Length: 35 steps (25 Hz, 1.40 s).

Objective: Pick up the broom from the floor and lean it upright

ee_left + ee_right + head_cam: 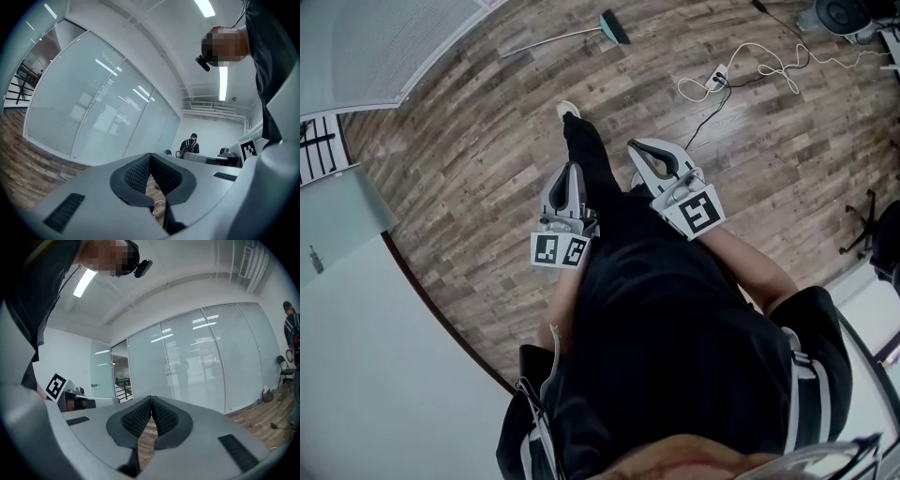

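broom lying flat on wood floor, far ahead of person, left hand-held gripper clenched, empty, right hand-held gripper clenched, empty, both well apart from broom

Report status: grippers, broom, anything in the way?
Shut and empty: left gripper, right gripper. Pale-handled broom with dark teal head flat on wood-plank floor, ahead, untouched. White power strip with cable off to its right, apparently clear.
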Motion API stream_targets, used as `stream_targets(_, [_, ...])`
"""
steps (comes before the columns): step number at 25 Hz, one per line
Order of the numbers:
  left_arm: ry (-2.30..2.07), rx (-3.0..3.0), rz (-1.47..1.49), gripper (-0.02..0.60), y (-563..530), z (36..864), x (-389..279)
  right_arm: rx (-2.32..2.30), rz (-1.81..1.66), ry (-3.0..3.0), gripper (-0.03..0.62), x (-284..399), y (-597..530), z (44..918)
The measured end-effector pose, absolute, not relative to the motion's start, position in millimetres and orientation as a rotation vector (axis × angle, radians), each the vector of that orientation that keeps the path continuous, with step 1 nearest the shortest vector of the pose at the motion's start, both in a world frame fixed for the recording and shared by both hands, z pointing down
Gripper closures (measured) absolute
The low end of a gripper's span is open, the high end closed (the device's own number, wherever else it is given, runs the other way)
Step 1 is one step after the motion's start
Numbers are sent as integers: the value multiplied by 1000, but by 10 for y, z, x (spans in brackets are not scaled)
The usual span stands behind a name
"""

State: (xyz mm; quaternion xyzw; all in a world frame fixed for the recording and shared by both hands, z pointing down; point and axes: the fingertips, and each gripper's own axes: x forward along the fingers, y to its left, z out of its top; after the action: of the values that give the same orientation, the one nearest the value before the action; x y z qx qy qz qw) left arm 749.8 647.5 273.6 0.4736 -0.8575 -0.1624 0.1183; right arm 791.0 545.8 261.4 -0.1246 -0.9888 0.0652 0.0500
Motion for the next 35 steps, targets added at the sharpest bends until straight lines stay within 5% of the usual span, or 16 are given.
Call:
stream_targets(13, [-2397,1501,-561,561,5927,3037,5997,-193,230,-2945,576,6465,4794,2961])
stream_targets(28, [-2386,1475,-666,561,5760,2761,2461,79,179,-3011,576,2886,3598,2108])
stream_targets(35, [-2444,1344,-586,561,5885,2900,1595,109,160,-2993,574,2182,3366,2299])
